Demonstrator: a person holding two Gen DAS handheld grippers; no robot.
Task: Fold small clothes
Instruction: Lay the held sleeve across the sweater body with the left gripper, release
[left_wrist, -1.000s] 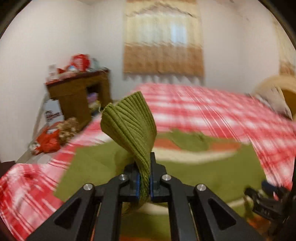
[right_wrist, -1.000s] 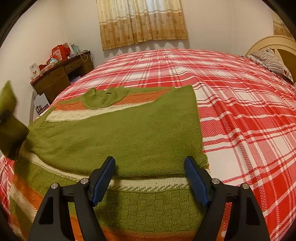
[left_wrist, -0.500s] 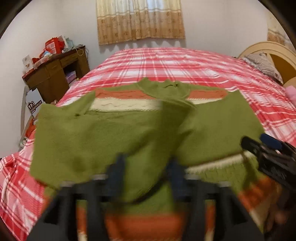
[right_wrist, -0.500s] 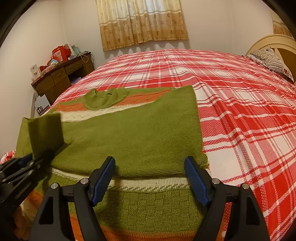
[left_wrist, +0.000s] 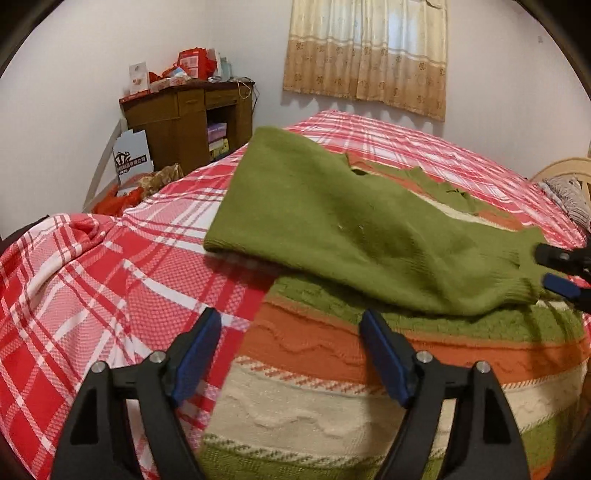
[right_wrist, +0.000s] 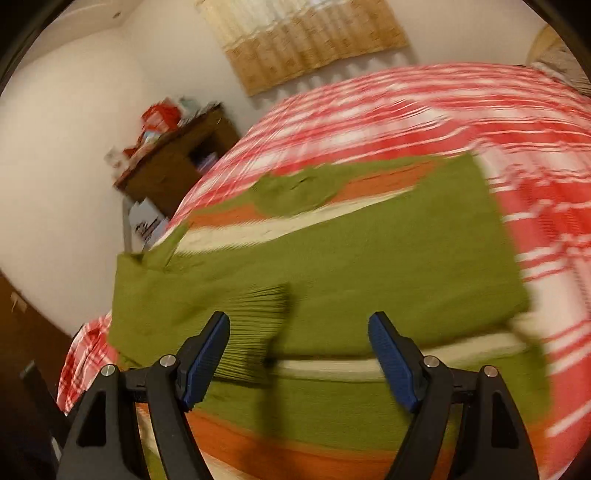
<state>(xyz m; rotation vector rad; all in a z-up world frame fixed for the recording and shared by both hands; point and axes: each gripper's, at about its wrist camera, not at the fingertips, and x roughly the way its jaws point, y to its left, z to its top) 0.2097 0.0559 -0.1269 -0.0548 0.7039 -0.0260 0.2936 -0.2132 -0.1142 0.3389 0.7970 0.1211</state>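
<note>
Presently lying across a red-and-white checked bedspread (left_wrist: 110, 280): one striped sweater (left_wrist: 332, 369), green, orange and cream, filling the lower centre and right of the left wrist view. Resting folded over its body, one green sleeve (left_wrist: 351, 236), running from the upper centre down to a ribbed cuff (left_wrist: 517, 280) at the right edge. Showing near the top right of that sleeve, a green collar (left_wrist: 450, 192).

Hovering at the bottom of the same view: left gripper (left_wrist: 290, 354), jaws opening wide, nothing between them, blue pads (left_wrist: 384, 354) hanging over the orange and cream stripes at the sweater's left edge. Peeking in at the right edge, close to the cuff: right gripper (left_wrist: 561, 273).

Blurring heavily in the right wrist view: sweater (right_wrist: 369, 258) filling the centre, collar (right_wrist: 291, 192) toward the upper middle, cuff (right_wrist: 255, 314) lying just ahead of the left pad. Standing well apart and holding nothing, jaws of the right gripper (right_wrist: 299, 354), at the bottom.

Standing in the upper left of both views: wooden desk (left_wrist: 184, 118), cluttered with red boxes (left_wrist: 192, 66). Hanging at top centre: patterned curtain (left_wrist: 369, 55).
</note>
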